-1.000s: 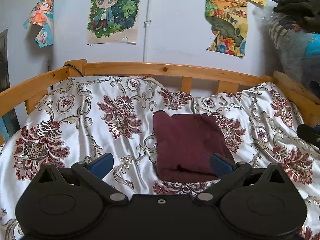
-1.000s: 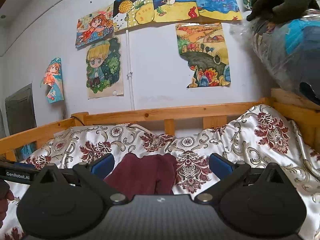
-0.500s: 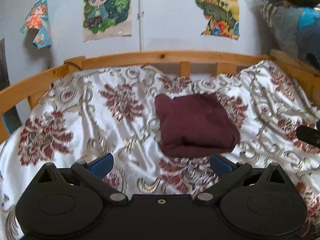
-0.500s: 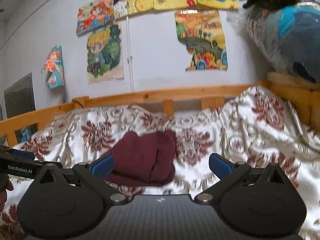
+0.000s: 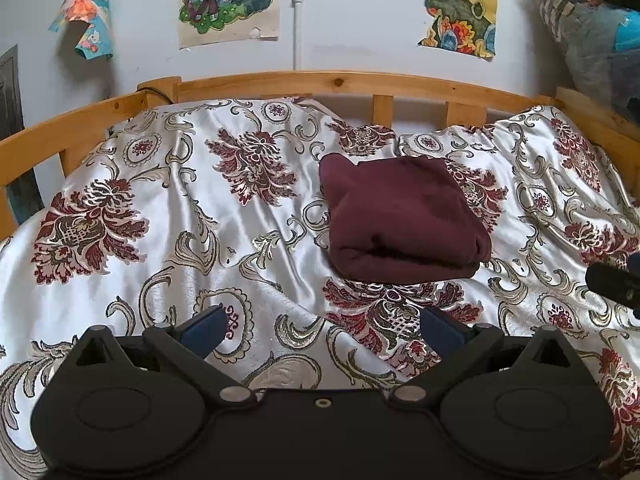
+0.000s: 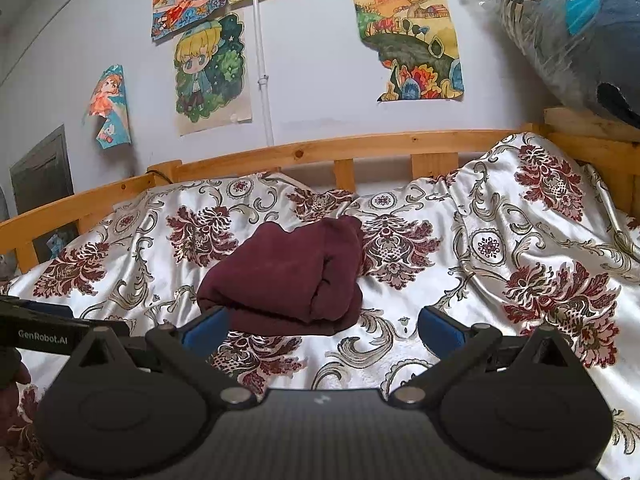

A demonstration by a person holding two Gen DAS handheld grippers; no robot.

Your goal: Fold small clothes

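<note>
A dark red cloth (image 5: 400,216) lies folded in the middle of the bed (image 5: 160,216). The left tongs (image 5: 320,330) are spread wide, holding nothing, near the cloth. The right tongs (image 6: 322,330) are spread wide too, just in front of it.

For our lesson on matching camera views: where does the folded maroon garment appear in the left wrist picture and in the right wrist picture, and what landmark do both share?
Left wrist view: the folded maroon garment lies right of centre on the floral bedspread.
Right wrist view: it lies left of centre, just beyond the right gripper.
Shared landmark: the blond cartoon-child poster above the wooden bed rail.
</note>
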